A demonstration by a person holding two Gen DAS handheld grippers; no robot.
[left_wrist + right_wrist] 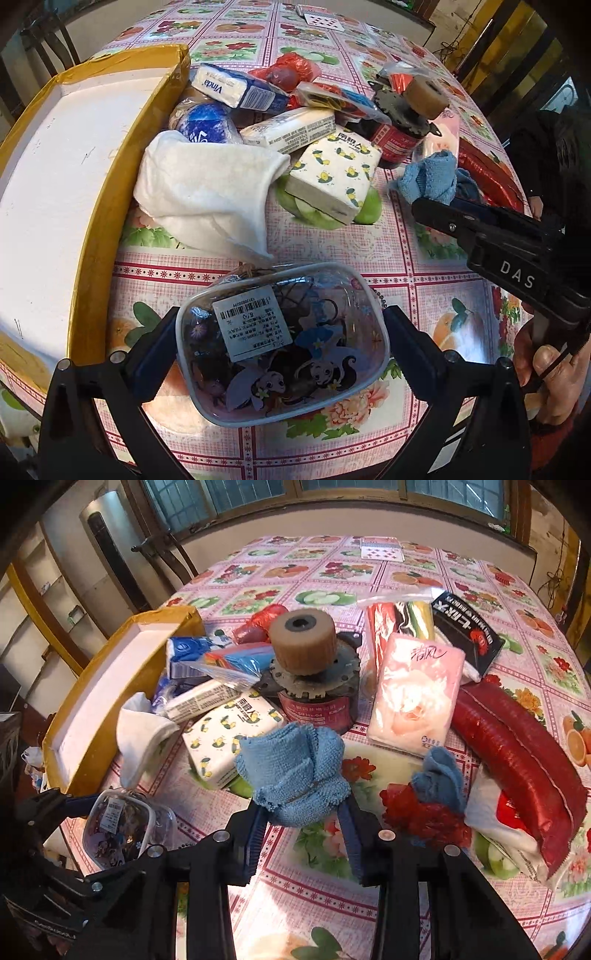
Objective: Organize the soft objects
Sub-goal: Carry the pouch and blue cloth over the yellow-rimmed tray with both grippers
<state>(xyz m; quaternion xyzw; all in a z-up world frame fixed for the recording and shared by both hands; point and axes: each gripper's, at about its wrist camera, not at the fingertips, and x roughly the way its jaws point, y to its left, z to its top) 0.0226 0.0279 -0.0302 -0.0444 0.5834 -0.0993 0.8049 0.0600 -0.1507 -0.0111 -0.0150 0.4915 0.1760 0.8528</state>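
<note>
The left gripper [282, 345] is clamping a clear plastic pouch [284, 343] printed with cartoon figures, one finger pressing on each short end. The pouch's long axis is running across between the fingers, tilting slightly down toward the right, and its barcode label is facing up. It is sitting near the yellow-rimmed foam box [55, 177], just off the box's right wall, with a folded white cloth [207, 192] lying beyond it. The right gripper [303, 812] is pinching a bunched blue cloth [295, 775], jaws closed on its lower folds, so the bundle is standing up off the fingertips. That cloth is well right of the box, in front of a lemon-print tissue pack [225, 738].
</note>
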